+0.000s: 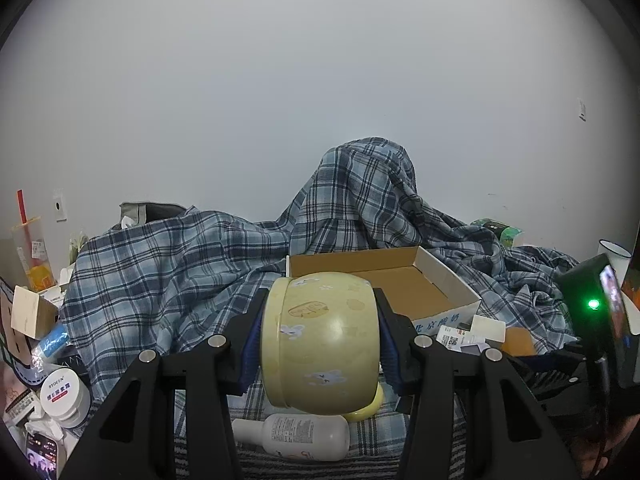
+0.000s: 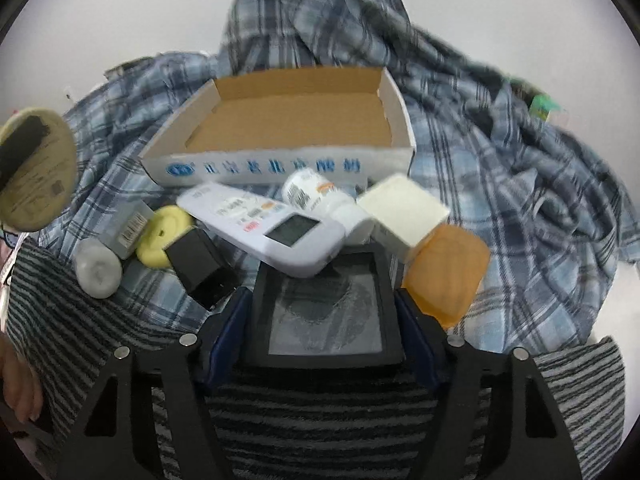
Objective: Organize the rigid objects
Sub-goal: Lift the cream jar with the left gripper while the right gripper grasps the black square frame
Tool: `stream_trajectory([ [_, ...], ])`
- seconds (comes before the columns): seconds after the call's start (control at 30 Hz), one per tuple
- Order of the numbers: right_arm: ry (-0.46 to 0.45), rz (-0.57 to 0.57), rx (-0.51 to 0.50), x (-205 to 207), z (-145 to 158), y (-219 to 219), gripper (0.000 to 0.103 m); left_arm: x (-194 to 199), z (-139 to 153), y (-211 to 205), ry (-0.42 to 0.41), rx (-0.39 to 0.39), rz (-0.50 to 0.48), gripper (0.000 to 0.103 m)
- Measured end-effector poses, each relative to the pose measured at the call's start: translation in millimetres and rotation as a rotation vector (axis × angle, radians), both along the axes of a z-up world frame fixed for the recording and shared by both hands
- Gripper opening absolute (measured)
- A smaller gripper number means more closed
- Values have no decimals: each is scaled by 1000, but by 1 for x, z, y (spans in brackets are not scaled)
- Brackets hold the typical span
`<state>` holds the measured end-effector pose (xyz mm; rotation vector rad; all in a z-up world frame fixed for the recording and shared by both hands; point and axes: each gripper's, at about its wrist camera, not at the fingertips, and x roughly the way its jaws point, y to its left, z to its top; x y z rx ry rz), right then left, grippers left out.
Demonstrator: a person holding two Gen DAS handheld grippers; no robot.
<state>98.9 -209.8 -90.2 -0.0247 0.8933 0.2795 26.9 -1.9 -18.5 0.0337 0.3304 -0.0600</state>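
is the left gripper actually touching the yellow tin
Touching. The left wrist view shows the left gripper with both blue pads pressed against opposite sides of the yellow tin, which is held off the plaid cloth.

A remote (image 2: 276, 226) lies before the cardboard box (image 2: 280, 164), seemingly partly over a framed case (image 2: 326, 316).

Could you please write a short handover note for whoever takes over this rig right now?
Left gripper: shut on the yellow tin, held up in front of the cardboard box.
Right gripper: jaws astride the black frame; grip unconfirmed, the picture is blurred.
The box looks empty, so nothing is sorted yet.
Left in front of it: remote, white bottle, white block, orange block, black cube, yellow disc, grey tube.
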Motion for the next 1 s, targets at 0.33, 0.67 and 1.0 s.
stream_trajectory([
  [0.33, -442, -69, 56, -49, 57, -18, 68, 1, -1, 3, 4, -1, -3, 51],
  [0.67, -557, -82, 61, -65, 73, -20, 68, 0, -1, 3, 2, 0, -3, 51],
  [1.0, -563, -81, 61, -68, 73, -21, 68, 3, 2, 0, 19, 4, -9, 51],
])
